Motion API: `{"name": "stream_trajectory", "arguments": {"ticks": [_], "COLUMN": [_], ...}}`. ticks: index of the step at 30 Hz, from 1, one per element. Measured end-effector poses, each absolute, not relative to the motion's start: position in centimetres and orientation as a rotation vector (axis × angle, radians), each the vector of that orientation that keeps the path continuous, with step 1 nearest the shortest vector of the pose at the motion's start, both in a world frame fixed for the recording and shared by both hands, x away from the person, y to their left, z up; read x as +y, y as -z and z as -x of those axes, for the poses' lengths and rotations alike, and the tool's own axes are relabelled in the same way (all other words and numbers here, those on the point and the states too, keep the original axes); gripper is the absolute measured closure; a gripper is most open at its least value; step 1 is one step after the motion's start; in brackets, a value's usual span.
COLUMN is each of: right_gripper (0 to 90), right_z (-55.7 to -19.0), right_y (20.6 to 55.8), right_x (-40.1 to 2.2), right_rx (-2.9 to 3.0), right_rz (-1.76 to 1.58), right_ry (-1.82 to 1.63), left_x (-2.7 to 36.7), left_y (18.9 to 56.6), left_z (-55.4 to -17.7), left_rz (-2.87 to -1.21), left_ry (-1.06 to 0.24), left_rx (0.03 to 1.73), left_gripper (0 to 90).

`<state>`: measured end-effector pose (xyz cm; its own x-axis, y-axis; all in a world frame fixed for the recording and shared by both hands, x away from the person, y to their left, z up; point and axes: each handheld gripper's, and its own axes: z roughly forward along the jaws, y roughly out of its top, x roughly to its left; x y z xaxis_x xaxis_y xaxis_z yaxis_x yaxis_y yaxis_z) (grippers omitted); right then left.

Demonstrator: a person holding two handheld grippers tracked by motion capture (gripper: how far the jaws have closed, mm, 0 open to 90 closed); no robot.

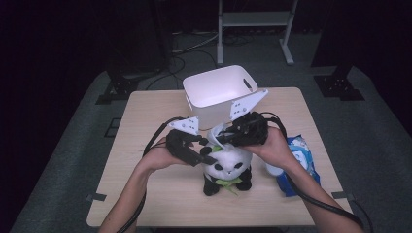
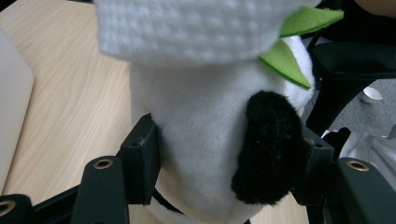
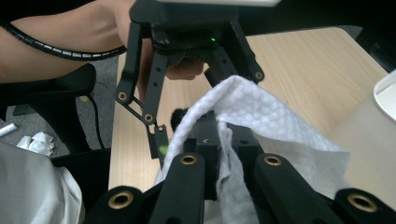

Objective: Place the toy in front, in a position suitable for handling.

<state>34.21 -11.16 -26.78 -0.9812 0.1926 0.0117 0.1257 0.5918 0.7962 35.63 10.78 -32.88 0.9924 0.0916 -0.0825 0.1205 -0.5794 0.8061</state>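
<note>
- Left claw (image 1: 206,158) clamped on panda toy (image 1: 227,170), pads pressed into the white plush on both sides of the head; black ear against one pad in the left gripper view (image 2: 266,149).
- Right claw (image 1: 218,139) closed tight on a white wipe (image 3: 261,121); cloth bunched between the jaws, loose end draped toward the panda's head.
- Panda upright on the table (image 1: 145,194), near the middle, a little toward the near edge; long axis vertical, face toward the near edge, green leaf at its chest.
- Key relation: wipe sits directly on top of the panda's head, touching or just above it; cannot tell which. Right claw comes in from the upper right, left claw from the left at head level.
- Both claws at the toy; left holds it steady, right carries the cloth. Likely next move: cloth stroke over the head, so the left grip must not slip.
- White bin (image 1: 221,92) just behind the panda, at the far edge of the table, apart from both claws.
- Blue wipes pack (image 1: 299,162) at the right edge, beside the right forearm.
- Count: one panda, one wipe in hand, one bin, one pack, two claws.
</note>
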Motion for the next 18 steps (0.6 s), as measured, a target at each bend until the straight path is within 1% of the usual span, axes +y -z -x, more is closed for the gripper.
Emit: {"name": "stream_trajectory", "arguments": {"ticks": [4,7,14,18], "right_gripper": [84.8,84.8,84.9,84.9], "right_z": [-33.9,-34.1,-34.3,-34.4], "right_y": [26.6,27.1,27.9,28.0], "right_x": [-10.6,-10.7,-12.3,-13.8], "right_rx": [2.743,2.767,2.746,2.724], "right_rz": [-0.251,-0.27,-0.32,-0.37], "right_ry": [-1.329,-1.267,-1.255,-1.27], "left_x": [10.5,10.2,9.7,9.1], "left_y": [33.1,33.2,34.2,35.5], "left_z": [-35.8,-35.8,-35.7,-35.8], "left_rz": [-2.175,-2.168,-2.107,-2.119], "left_ry": [0.04,0.029,0.014,0.014], "left_rx": [0.16,0.165,0.195,0.21], "left_gripper": [36.8,34.6,21.7,14.8]}}
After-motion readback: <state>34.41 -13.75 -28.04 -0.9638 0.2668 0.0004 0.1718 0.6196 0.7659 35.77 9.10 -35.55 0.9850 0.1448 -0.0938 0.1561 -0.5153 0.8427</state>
